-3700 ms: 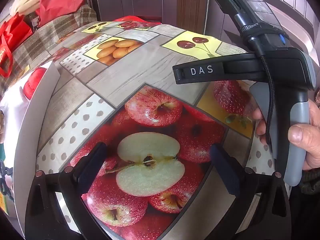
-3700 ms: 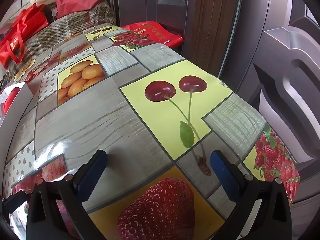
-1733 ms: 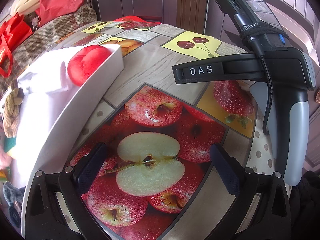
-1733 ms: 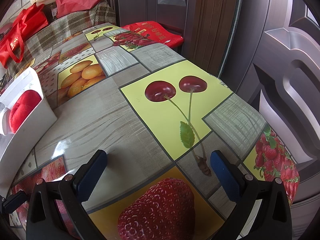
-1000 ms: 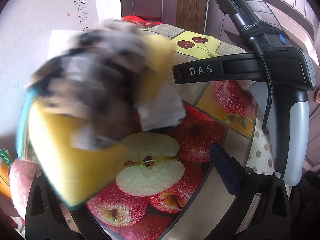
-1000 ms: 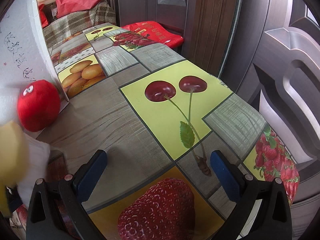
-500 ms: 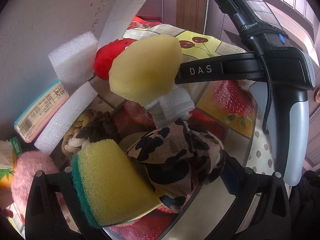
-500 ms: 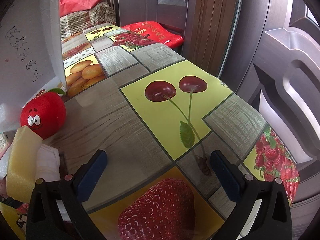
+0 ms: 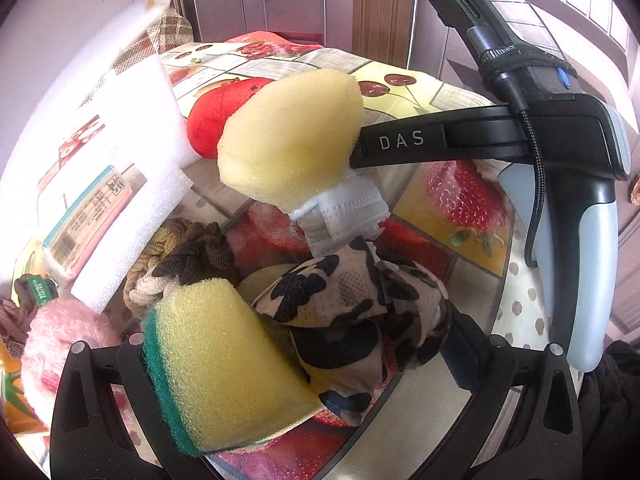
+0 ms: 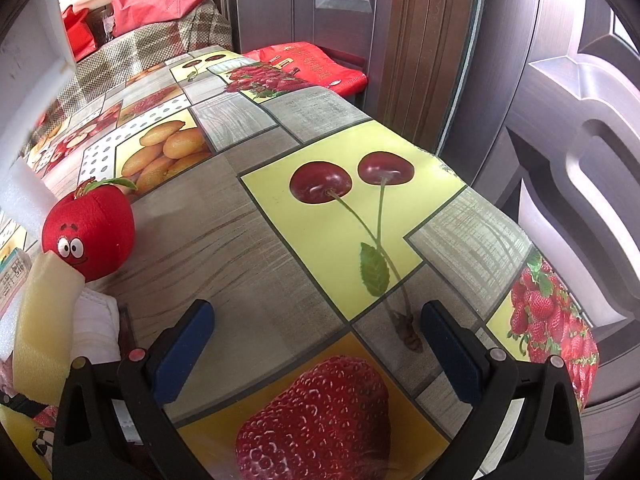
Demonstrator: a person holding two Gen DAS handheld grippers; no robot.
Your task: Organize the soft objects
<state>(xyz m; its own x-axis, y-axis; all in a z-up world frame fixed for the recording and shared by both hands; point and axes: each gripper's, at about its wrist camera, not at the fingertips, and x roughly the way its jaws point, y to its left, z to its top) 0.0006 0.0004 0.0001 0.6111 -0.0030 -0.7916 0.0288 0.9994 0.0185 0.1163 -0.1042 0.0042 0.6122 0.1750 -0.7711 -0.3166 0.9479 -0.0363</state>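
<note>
A heap of soft things lies on the fruit-print tablecloth in the left wrist view: a yellow-green scrub sponge, a pale yellow foam sponge, a white folded cloth, a black-patterned fabric, braided rope, a pink fluffy item, white foam blocks and a red plush apple. My left gripper is open, with the scrub sponge and fabric lying between its jaws. My right gripper is open and empty over the cloth; the plush apple sits to its left.
A white box is tipped up above the heap at the left. A labelled packet lies among the foam. Dark doors stand past the table's right edge. A red bag lies at the far end.
The white box was slid in from the left and tipped over, spilling the soft things onto the table between my left jaws. Now the box is lifted higher. Both grippers stayed still.
</note>
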